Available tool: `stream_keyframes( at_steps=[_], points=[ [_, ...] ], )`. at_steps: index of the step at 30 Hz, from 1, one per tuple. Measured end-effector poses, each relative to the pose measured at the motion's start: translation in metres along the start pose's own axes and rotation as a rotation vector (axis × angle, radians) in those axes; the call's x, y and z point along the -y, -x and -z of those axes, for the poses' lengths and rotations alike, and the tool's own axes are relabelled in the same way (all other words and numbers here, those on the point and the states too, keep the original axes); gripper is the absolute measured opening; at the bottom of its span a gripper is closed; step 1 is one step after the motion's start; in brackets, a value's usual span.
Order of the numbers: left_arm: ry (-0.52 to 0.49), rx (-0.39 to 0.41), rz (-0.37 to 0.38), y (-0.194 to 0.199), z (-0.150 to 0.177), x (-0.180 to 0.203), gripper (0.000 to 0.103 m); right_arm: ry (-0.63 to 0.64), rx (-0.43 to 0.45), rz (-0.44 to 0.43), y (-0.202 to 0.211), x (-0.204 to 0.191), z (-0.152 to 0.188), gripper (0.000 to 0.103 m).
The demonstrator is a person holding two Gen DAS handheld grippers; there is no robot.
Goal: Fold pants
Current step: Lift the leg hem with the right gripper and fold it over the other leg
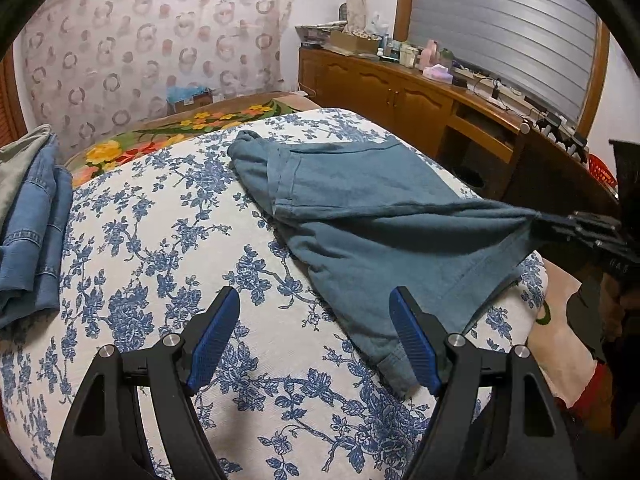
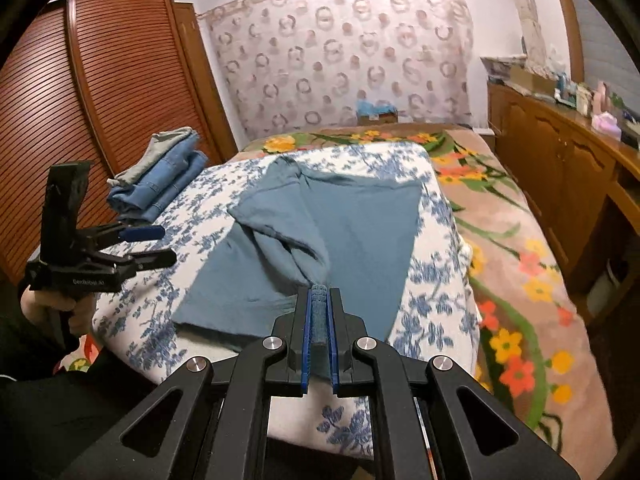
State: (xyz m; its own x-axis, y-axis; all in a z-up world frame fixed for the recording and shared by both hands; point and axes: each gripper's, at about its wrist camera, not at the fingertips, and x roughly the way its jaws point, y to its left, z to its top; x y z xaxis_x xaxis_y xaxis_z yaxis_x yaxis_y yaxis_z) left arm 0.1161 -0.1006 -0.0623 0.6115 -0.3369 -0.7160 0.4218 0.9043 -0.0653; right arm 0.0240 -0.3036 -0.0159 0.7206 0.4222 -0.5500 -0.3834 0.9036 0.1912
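Teal-blue pants (image 1: 360,208) (image 2: 332,216) lie on a white cloth with blue flowers (image 1: 160,240) (image 2: 224,200). My right gripper (image 2: 319,292) is shut on a bunched edge of the pants and lifts that part into a taut ridge; in the left wrist view it shows at the right edge (image 1: 560,224). My left gripper (image 1: 314,304) is open above the cloth, its right pad beside the pants' near corner, nothing between the pads. In the right wrist view the left gripper (image 2: 160,246) hovers at the left, held by a hand.
Folded blue jeans and a grey garment (image 1: 32,216) (image 2: 164,176) are stacked at the cloth's left edge. A floral bedspread (image 2: 520,260) lies beyond. A wooden cabinet with clutter (image 1: 420,84) stands to the right, a slatted wardrobe (image 2: 100,100) to the left.
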Motion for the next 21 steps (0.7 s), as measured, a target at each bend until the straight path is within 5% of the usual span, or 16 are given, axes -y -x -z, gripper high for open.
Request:
stream_keyframes(
  at_steps=[21],
  points=[
    [0.016, 0.012, -0.012, -0.013, -0.002, -0.002, 0.078, -0.043, -0.075, 0.032, 0.002, 0.018, 0.012, 0.007]
  ],
)
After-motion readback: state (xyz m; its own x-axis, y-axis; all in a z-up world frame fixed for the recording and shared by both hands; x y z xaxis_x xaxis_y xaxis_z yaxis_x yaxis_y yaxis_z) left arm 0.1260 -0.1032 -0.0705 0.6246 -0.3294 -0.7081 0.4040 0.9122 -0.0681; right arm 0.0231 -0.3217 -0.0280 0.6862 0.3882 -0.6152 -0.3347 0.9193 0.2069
